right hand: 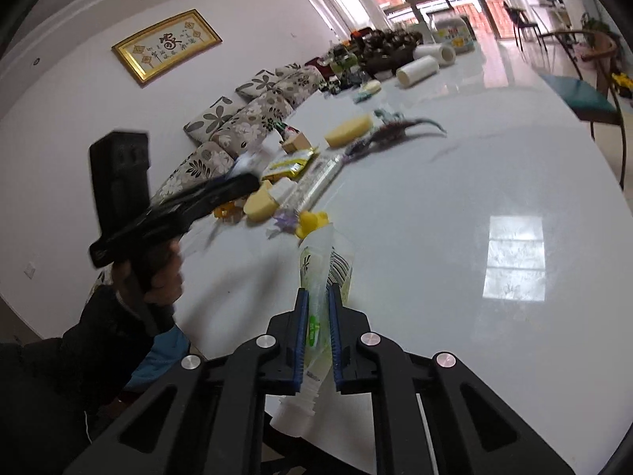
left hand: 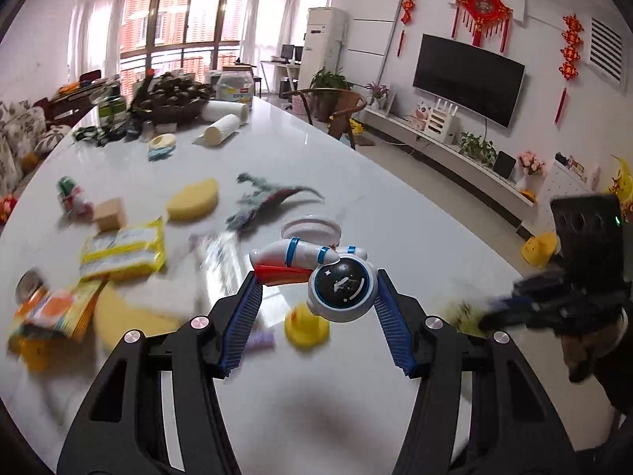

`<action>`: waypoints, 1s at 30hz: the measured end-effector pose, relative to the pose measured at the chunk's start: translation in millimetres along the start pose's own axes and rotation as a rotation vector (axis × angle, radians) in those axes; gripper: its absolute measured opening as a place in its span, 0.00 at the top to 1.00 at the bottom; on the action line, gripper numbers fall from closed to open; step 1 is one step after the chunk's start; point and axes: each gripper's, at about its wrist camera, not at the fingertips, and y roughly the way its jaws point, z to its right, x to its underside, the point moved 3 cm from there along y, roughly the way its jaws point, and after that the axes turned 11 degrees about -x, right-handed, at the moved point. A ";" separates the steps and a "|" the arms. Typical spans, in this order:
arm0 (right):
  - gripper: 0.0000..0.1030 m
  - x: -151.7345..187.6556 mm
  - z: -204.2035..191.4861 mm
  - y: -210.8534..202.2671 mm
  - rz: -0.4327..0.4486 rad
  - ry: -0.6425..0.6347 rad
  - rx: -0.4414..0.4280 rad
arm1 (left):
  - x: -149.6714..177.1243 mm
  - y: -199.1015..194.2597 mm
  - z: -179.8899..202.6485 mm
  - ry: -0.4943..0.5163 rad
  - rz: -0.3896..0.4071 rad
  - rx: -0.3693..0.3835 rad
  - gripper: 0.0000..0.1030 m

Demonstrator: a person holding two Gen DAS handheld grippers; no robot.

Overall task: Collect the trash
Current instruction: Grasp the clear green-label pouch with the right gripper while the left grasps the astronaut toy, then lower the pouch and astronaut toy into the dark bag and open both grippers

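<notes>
My left gripper [left hand: 318,289] is shut on an astronaut toy [left hand: 340,291] with a white rocket [left hand: 294,257], held above the white table [left hand: 356,182]. My right gripper [right hand: 316,297] is shut on a squeezed clear pouch with a white cap [right hand: 322,273], a green-labelled tube-like wrapper. On the table lie a yellow snack packet [left hand: 122,249], an orange wrapper [left hand: 51,312], a clear crumpled wrapper [left hand: 221,261] and a small purple wrapper [left hand: 259,340]. The right gripper shows blurred at the right edge of the left wrist view [left hand: 554,304]; the left gripper shows in the right wrist view [right hand: 237,186].
Yellow sponges [left hand: 194,200], a rubber duck [left hand: 306,326], a toy dinosaur [left hand: 269,198], a wooden block [left hand: 110,213], a white lid [left hand: 312,229], paper rolls [left hand: 223,128] and a dark basket [left hand: 178,97] are on the table. A sofa [right hand: 237,126] and a chair [right hand: 585,99] flank it.
</notes>
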 end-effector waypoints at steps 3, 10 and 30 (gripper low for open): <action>0.91 2.5 -23.5 -2.8 -0.003 -0.043 -0.016 | 29.0 -40.1 -2.2 0.015 0.004 -0.010 0.45; 0.91 24.5 -98.9 -7.3 -0.029 -0.158 -0.087 | 94.8 -129.2 -11.2 0.018 0.011 -0.050 0.45; 0.67 198.2 -87.2 142.0 -0.551 -0.222 -0.009 | 370.7 -8.5 -41.0 -0.044 -0.659 -0.109 0.34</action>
